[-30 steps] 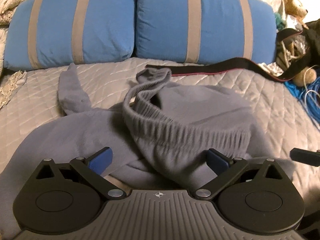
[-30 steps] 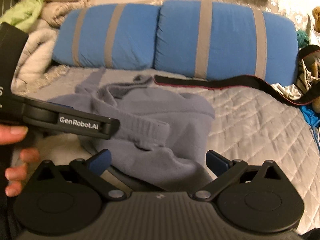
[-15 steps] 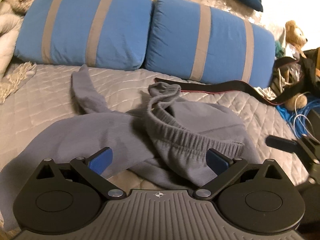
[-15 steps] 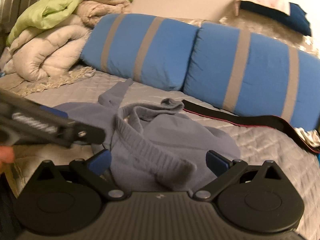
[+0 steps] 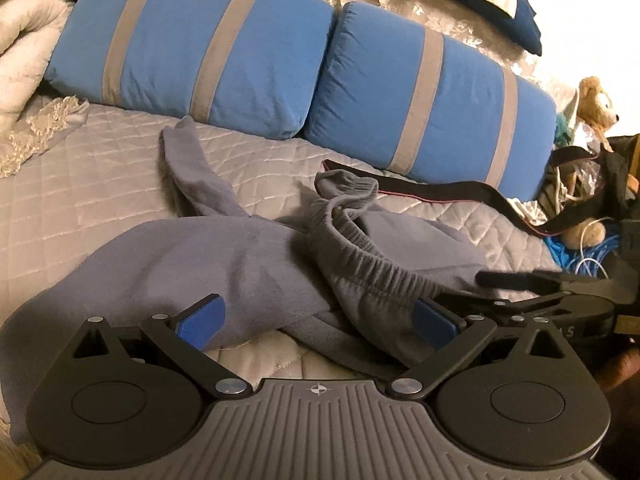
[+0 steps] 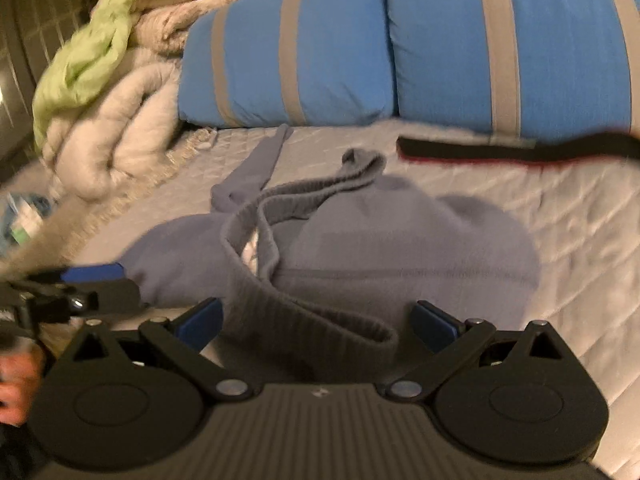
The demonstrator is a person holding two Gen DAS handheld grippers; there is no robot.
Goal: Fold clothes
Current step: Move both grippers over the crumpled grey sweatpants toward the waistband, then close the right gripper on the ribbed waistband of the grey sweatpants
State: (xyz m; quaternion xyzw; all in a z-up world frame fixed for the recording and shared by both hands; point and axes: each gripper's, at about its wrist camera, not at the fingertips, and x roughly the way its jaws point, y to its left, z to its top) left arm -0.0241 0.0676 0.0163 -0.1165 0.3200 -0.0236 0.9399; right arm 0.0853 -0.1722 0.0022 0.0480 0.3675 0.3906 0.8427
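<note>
Two pillows [image 5: 304, 68] behind sweatpants [image 5: 248, 268]

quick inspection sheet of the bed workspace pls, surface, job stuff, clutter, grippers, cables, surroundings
surface: grey quilted bedspread, bare around the garment.
job's things: grey sweatpants lie crumpled and unfolded, ribbed waistband open, one leg trailing toward the pillows.
clutter: black strap with a red edge lies on the bed behind the sweatpants.
grippers: left gripper open, low over the near edge of the sweatpants; right gripper open, waistband between its fingers, not clamped.
cables: blue and white cords bundled at the right of the bed.
surroundings: two blue pillows with grey stripes, stuffed bear, piled blankets.
</note>
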